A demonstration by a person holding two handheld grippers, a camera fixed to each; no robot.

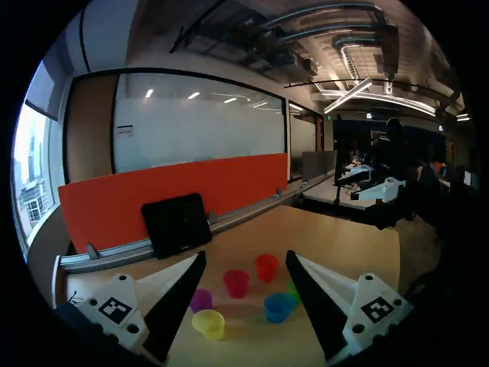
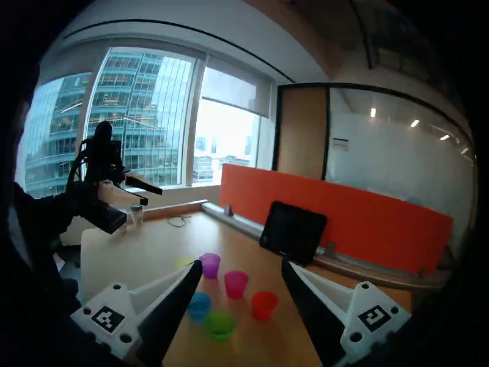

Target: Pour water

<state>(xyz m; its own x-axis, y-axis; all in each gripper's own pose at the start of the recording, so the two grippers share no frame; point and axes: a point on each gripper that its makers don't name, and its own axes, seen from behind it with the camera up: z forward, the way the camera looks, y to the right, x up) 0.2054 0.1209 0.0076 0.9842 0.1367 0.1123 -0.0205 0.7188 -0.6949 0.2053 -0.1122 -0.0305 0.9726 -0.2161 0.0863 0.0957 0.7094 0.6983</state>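
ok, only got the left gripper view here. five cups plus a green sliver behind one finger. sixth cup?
Observer: Yes. The right gripper view shows a whole green cup beside the blue cup.
Operator: Any water source?
Observer: Maybe. A small clear container stands near the far edge of the table, by the window. Contents unclear.
Operator: Other gripper?
Observer: The right gripper is open, gripping nothing.
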